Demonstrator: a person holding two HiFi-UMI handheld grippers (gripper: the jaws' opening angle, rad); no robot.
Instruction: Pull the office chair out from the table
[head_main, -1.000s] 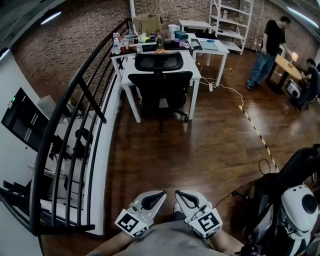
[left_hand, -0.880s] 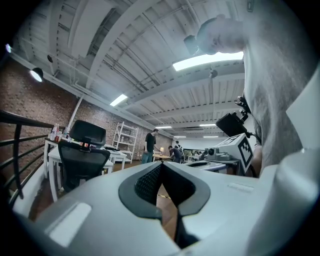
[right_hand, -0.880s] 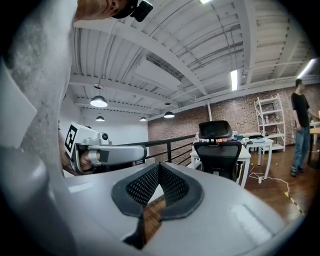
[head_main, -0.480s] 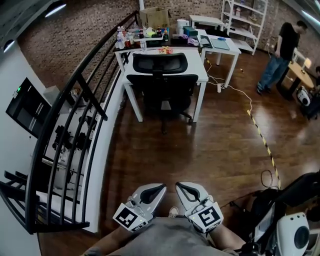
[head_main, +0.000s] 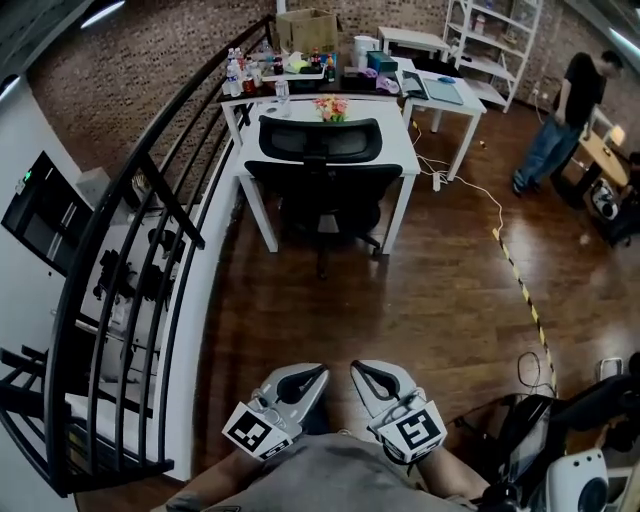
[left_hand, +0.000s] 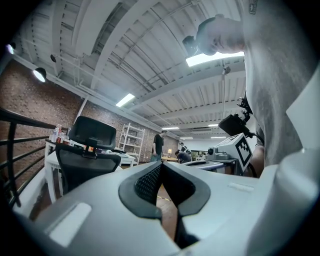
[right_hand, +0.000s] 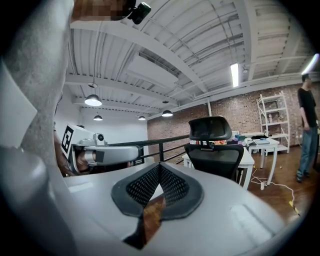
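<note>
My left gripper (head_main: 316, 374) and right gripper (head_main: 358, 370) point roughly level, side by side, jaws clenched empty; office chair (head_main: 322, 185) well ahead.

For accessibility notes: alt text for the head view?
A black office chair sits tucked under a white table, far across the wooden floor. The left gripper and right gripper, both shut and empty, point toward it.

The office chair (head_main: 320, 190) is black, with a mesh back and a separate headrest. It stands upright on its wheeled base, its back towards the camera. It is pushed in at the near edge of the white table (head_main: 396, 140), between the two front legs.
</note>
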